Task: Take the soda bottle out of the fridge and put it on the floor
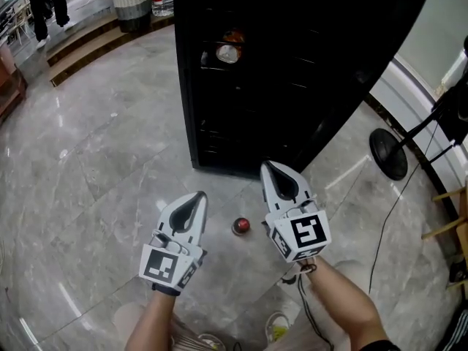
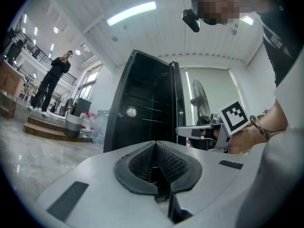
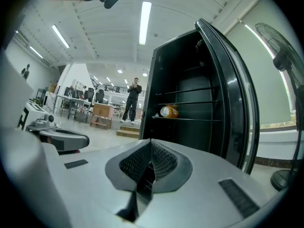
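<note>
Two tools show in the lower middle of the head view, both pointing toward the open black fridge (image 1: 292,86) that fills the upper middle of the frame. The left tool (image 1: 200,195) is closed with nothing in it; its own view shows the two ribbed pads meeting, with no gap and no object between them. The right tool (image 1: 268,166) is likewise closed and empty, its pads pressed together in the right gripper view. Between the two tools, on the grey marble floor (image 1: 95,167), stands the soda bottle (image 1: 240,226). It is seen from almost straight above, so little more than its red cap can be made out. It touches neither tool and sits just in front of the fridge's lower edge. Inside the fridge, in the upper part of the frame, a second bottle (image 1: 229,51) with orange contents lies on its side on a wire shelf. A standing fan (image 1: 387,152) has its round base on the floor at the right edge. At the upper left are wooden steps (image 1: 88,46), a ribbed bin (image 1: 133,6) and a person (image 1: 45,2) in dark clothes, well apart from the fridge.
</note>
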`<state>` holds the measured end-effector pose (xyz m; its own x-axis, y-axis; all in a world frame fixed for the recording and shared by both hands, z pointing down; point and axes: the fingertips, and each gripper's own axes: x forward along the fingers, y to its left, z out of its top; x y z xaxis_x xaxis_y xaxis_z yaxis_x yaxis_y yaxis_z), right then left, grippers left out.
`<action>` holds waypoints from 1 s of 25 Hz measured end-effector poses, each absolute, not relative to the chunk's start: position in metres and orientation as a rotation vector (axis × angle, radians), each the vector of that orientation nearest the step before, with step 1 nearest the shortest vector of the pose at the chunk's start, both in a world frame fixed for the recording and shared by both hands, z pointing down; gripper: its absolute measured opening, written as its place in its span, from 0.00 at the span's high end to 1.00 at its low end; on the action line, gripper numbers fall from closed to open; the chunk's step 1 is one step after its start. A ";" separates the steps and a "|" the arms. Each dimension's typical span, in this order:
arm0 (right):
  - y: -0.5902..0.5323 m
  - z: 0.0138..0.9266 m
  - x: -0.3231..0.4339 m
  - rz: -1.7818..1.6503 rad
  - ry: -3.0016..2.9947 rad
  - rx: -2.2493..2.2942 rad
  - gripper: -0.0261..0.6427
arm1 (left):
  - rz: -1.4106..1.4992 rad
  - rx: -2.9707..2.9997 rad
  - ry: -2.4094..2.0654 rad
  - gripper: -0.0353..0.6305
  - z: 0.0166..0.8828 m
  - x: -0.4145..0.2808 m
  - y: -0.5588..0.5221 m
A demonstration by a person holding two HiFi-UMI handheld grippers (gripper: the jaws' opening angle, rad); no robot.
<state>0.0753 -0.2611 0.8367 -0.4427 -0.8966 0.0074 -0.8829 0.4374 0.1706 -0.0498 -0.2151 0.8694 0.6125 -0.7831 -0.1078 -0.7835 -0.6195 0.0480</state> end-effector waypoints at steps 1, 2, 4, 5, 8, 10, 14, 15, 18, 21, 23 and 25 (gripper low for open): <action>-0.261 0.837 0.076 -0.214 -2.581 1.605 0.97 | 0.182 -2.817 1.374 0.92 0.870 -0.051 -0.216; -0.261 0.837 0.077 -0.209 -2.582 1.608 0.97 | 0.181 -2.817 1.377 0.92 0.871 -0.051 -0.216; -0.260 0.838 0.079 -0.199 -2.580 1.611 0.97 | 0.179 -2.819 1.375 0.92 0.871 -0.049 -0.215; -0.260 0.839 0.080 -0.196 -2.579 1.611 0.97 | 0.178 -2.820 1.372 0.92 0.871 -0.047 -0.215; -0.259 0.839 0.083 -0.195 -2.576 1.609 0.97 | 0.173 -2.823 1.359 0.92 0.871 -0.042 -0.214; -0.260 0.839 0.084 -0.200 -2.581 1.606 0.97 | 0.160 -2.822 1.350 0.92 0.871 -0.040 -0.213; -0.261 0.837 0.083 -0.204 -2.589 1.598 0.97 | 0.127 -2.822 1.346 0.92 0.875 -0.038 -0.212; -0.262 0.838 0.081 -0.203 -2.590 1.594 0.97 | 0.126 -2.822 1.350 0.92 0.876 -0.039 -0.212; -0.263 0.841 0.080 -0.202 -2.591 1.582 0.97 | 0.131 -2.819 1.362 0.92 0.876 -0.041 -0.213; -0.263 0.843 0.080 -0.200 -2.588 1.580 0.97 | 0.132 -2.818 1.368 0.92 0.877 -0.042 -0.215; -0.264 0.844 0.081 -0.202 -2.587 1.580 0.97 | 0.125 -2.820 1.365 0.92 0.878 -0.041 -0.215; -0.264 0.844 0.082 -0.203 -2.584 1.581 0.97 | 0.122 -2.823 1.355 0.92 0.879 -0.038 -0.215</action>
<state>0.0822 -0.2642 0.8441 -0.4534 -0.8911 0.0201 -0.8770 0.4501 0.1680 -0.0384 -0.2147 0.8794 0.6231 -0.7787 -0.0736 -0.7793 -0.6261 0.0271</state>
